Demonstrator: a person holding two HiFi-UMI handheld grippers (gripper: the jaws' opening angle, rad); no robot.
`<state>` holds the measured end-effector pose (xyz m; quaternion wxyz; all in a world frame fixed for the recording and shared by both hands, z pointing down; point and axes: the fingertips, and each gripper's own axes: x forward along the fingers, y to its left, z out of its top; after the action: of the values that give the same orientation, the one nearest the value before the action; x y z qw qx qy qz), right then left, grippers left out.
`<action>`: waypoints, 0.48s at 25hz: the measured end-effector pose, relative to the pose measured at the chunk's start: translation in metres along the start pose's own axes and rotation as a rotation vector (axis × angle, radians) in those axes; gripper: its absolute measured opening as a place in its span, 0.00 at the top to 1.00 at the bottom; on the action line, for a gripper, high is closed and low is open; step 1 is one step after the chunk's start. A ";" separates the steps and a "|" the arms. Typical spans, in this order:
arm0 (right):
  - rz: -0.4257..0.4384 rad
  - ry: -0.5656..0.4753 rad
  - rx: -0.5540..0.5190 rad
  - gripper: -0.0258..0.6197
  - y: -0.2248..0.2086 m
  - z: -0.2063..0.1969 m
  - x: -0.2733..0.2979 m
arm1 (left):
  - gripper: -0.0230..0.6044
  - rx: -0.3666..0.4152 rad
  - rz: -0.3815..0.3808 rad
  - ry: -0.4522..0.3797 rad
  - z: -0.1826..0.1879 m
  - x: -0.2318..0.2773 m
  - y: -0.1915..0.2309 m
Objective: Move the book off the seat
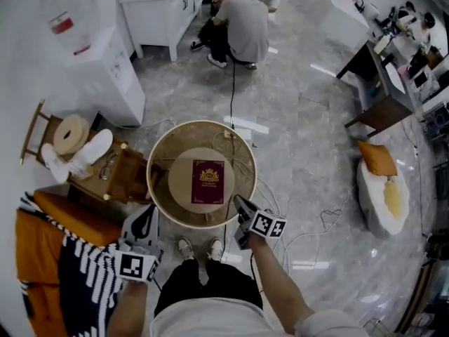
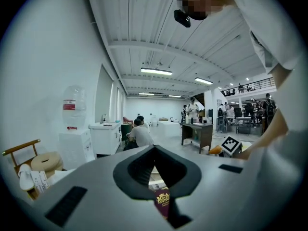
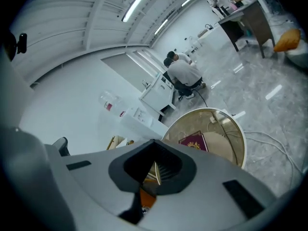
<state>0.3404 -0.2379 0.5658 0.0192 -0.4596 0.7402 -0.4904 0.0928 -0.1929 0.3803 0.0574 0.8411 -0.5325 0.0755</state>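
The person's shoes (image 1: 186, 248) are seen nearest, on the floor just short of the seat (image 1: 151, 161). The left gripper (image 1: 149, 215) and the right gripper (image 1: 240, 203) are held over the seat's near rim, one at each side, both pointed towards it. The fingers (image 2: 91, 182) of the left gripper are closed tip to tip with nothing between them. Those of the right gripper are likewise shut and empty. Nothing is touched by either.

Beyond them, the book (image 1: 208, 181) lies flat, cover up, on the round cushion (image 1: 181, 188) in the middle of the seat, apart from both grippers. The task is judged not yet begun.

Several faults are to be feared from here. If the closed fingers are brought down without being opened, the book can only be pushed. It may then be slid off the cushion into the lower ring inside the rim, where it would be harder to reach. As the book is thin and lies flat on a soft surface, an edge may be missed or only the cover pinched, and the pages would then fall open.

Farther off, a cable (image 1: 232, 93) is laid across the floor from the far rim towards a crouching person (image 1: 242, 23). It could be snagged if the book is carried that way.
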 end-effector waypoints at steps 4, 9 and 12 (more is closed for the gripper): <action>0.003 -0.025 -0.042 0.93 0.017 0.019 -0.017 | 0.94 0.031 -0.003 -0.037 0.026 -0.003 0.010; 0.019 -0.029 -0.167 0.93 0.050 0.038 -0.039 | 0.94 0.014 0.002 -0.085 0.052 -0.006 0.022; 0.027 -0.083 -0.212 0.93 0.069 0.060 -0.055 | 0.94 0.028 -0.002 -0.113 0.064 -0.014 0.023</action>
<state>0.3548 -0.2355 0.4601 0.0076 -0.4691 0.7926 -0.3895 0.0707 -0.2013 0.3155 0.0158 0.8453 -0.5330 0.0352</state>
